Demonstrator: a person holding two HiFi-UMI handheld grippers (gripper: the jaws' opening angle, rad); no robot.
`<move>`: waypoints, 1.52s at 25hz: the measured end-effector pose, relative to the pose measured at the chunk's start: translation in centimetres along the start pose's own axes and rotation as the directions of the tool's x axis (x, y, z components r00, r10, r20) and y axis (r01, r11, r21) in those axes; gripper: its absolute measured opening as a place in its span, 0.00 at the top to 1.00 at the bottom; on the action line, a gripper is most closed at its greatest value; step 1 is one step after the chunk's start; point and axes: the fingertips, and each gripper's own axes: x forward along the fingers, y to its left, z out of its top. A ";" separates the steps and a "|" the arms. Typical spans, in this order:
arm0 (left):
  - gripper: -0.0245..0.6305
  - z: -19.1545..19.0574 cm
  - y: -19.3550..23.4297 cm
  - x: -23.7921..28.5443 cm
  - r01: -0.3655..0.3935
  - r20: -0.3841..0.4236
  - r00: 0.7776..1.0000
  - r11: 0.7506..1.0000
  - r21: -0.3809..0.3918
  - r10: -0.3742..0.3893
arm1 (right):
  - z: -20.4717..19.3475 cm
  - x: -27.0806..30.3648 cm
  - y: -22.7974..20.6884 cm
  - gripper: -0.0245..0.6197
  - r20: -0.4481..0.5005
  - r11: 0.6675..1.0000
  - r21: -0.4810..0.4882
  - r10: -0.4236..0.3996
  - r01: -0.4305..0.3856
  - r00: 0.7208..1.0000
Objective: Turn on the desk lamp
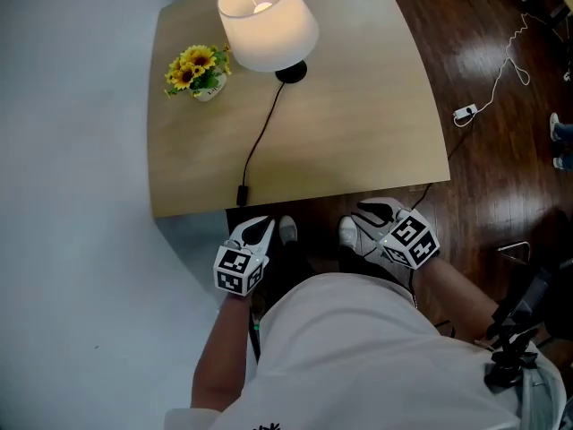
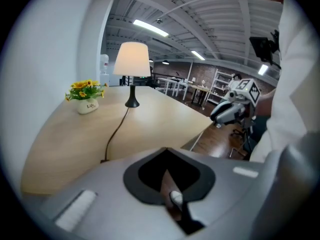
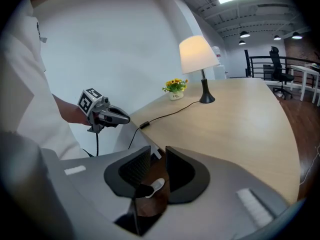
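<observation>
The desk lamp stands at the far side of the wooden table, its white shade glowing. A black cord runs from its base to an inline switch at the table's near edge. My left gripper hangs just below that edge, close to the switch, jaws together and empty. To its right, my right gripper sits a little under the table edge with a narrow gap between its jaws and nothing in it. The lit lamp also shows in the left gripper view and the lamp in the right gripper view.
A small pot of yellow flowers stands left of the lamp. A white cable with an adapter lies on the dark wooden floor at right. Black equipment stands low on the right. A pale wall runs along the left.
</observation>
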 end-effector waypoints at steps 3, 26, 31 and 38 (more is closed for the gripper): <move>0.93 -1.2 -2.0 0.0 0.013 -0.042 0.999 1.000 0.021 -0.012 | -1.2 0.0 0.1 0.82 -0.017 0.999 -0.019 0.025 -0.026 1.000; 0.93 -6.8 -4.0 -12.8 0.129 0.104 0.984 0.984 0.123 -0.142 | -2.2 2.0 14.3 0.82 0.016 0.991 -0.079 -0.106 0.107 0.994; 0.93 -10.3 -4.3 -17.4 0.166 0.161 0.971 0.983 0.082 -0.178 | -4.1 1.6 19.8 0.82 0.001 0.981 -0.084 -0.173 0.173 0.985; 0.93 -14.9 -4.7 -22.1 0.193 0.169 0.965 0.980 0.057 -0.200 | -7.3 1.1 27.3 0.82 -0.025 0.966 -0.124 -0.231 0.226 0.973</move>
